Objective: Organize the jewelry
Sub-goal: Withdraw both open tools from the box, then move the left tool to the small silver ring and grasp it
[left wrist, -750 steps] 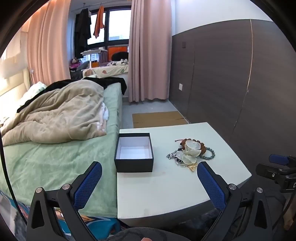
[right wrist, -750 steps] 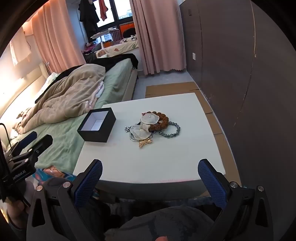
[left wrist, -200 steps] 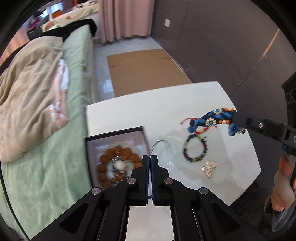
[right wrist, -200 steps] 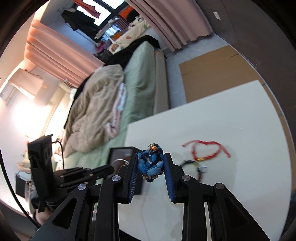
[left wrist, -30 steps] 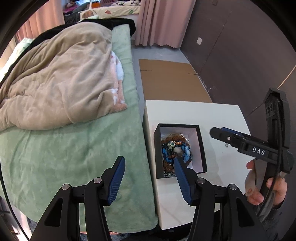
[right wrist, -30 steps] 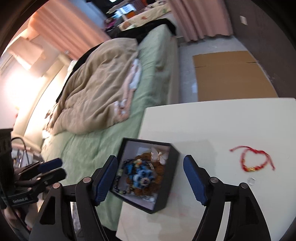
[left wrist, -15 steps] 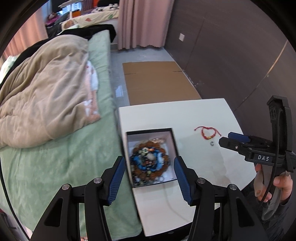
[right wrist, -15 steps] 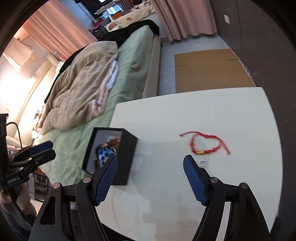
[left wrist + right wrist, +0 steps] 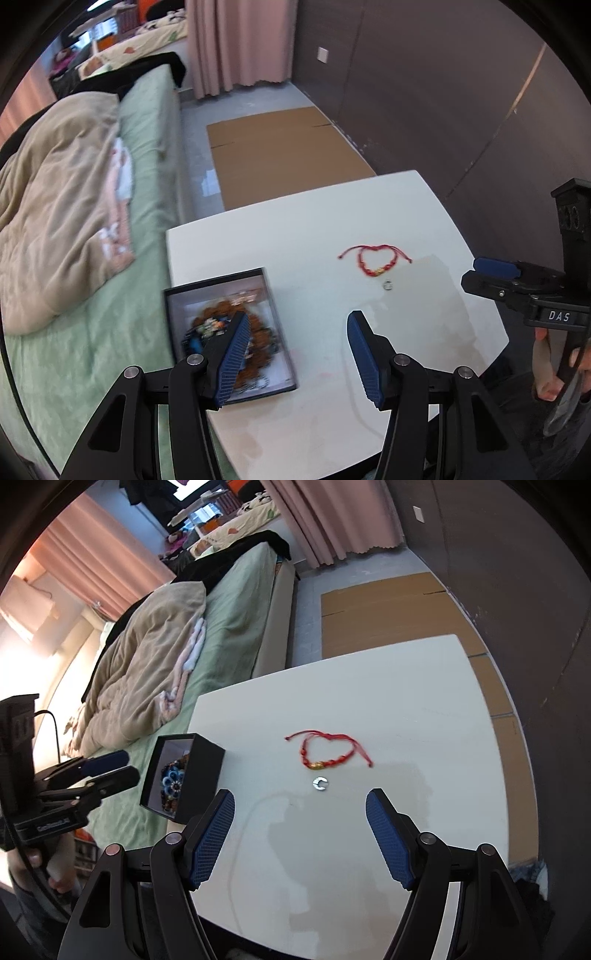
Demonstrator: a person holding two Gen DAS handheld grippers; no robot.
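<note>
A black box (image 9: 271, 325) (image 9: 201, 775) stands at the left edge of the white table (image 9: 314, 240) (image 9: 406, 709) and holds several bead bracelets (image 9: 225, 332) (image 9: 173, 779). A red cord bracelet (image 9: 373, 260) (image 9: 328, 755) lies in a heart shape mid-table, with a small silver ring (image 9: 387, 285) (image 9: 320, 783) just in front of it. My left gripper (image 9: 295, 349) is open and empty over the box's right side. My right gripper (image 9: 299, 829) is open and empty above the near table, short of the ring; it also shows in the left wrist view (image 9: 495, 273).
A bed with green sheet (image 9: 155, 122) (image 9: 236, 616) and beige duvet (image 9: 55, 192) lies against the table's left side. Flat cardboard (image 9: 280, 147) (image 9: 391, 602) lies on the floor beyond the table. A dark panelled wall (image 9: 443, 92) runs along the right.
Both views have swung right, from the box toward the red bracelet and ring. Both grippers stay open and empty. The box and jewelry on the table have not moved.
</note>
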